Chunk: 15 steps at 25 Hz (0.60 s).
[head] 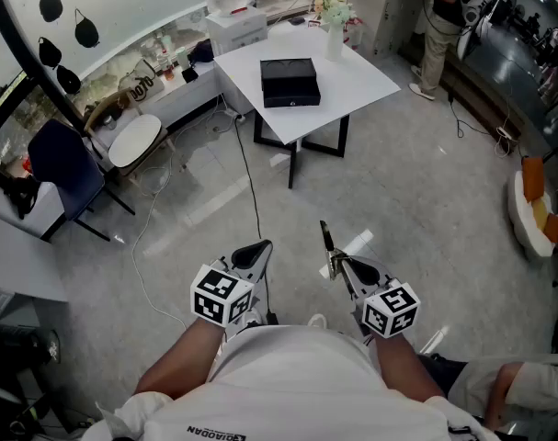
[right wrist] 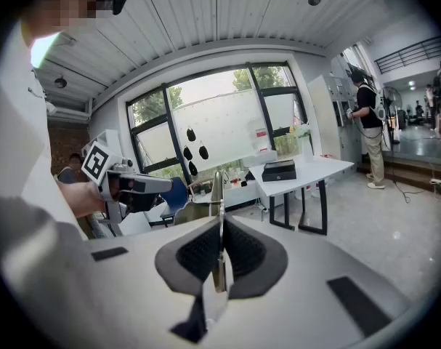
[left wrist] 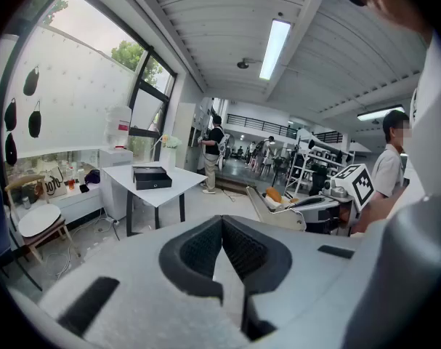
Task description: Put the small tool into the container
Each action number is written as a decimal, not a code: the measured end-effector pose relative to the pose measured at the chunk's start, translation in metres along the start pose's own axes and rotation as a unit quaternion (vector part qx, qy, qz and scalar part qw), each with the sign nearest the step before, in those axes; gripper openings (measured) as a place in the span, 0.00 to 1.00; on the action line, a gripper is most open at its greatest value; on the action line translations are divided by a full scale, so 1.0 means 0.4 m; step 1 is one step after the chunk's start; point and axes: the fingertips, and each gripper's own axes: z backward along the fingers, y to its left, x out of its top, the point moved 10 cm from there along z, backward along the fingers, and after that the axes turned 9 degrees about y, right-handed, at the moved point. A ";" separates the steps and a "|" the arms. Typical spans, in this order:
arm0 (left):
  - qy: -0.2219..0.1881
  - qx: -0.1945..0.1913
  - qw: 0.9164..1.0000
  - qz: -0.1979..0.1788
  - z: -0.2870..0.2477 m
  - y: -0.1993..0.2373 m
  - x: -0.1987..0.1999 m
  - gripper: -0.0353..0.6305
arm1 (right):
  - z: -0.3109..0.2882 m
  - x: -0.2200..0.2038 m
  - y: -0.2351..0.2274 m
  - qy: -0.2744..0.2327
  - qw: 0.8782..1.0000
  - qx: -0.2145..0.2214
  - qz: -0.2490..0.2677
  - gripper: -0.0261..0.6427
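Observation:
The container, a shut black box (head: 289,81), lies on a white table (head: 361,79) well ahead of me across the floor; it also shows in the left gripper view (left wrist: 151,177) and the right gripper view (right wrist: 279,170). My right gripper (head: 338,265) is shut on the small tool (head: 326,242), a thin metal piece. The tool sticks out past the pads (right wrist: 218,195) of that gripper (right wrist: 220,227). My left gripper (head: 258,249) hangs beside it at waist height, tips together, nothing in it (left wrist: 221,220).
A blue chair (head: 65,168) and a round white stool (head: 134,141) stand at the left. A black cable (head: 251,191) runs over the floor from the table. White boxes (head: 234,26) and a vase (head: 334,30) stand by the table. A person (head: 441,16) stands far right.

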 end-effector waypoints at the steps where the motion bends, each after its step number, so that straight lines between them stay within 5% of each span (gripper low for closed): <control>1: 0.000 0.000 1.000 0.000 0.002 0.003 0.001 0.07 | -0.003 0.001 0.002 0.000 1.000 0.000 0.000 0.05; 15: 0.003 -0.028 1.000 0.001 -0.001 0.080 0.004 0.07 | -0.056 0.017 0.040 -0.005 1.000 -0.009 -0.024 0.05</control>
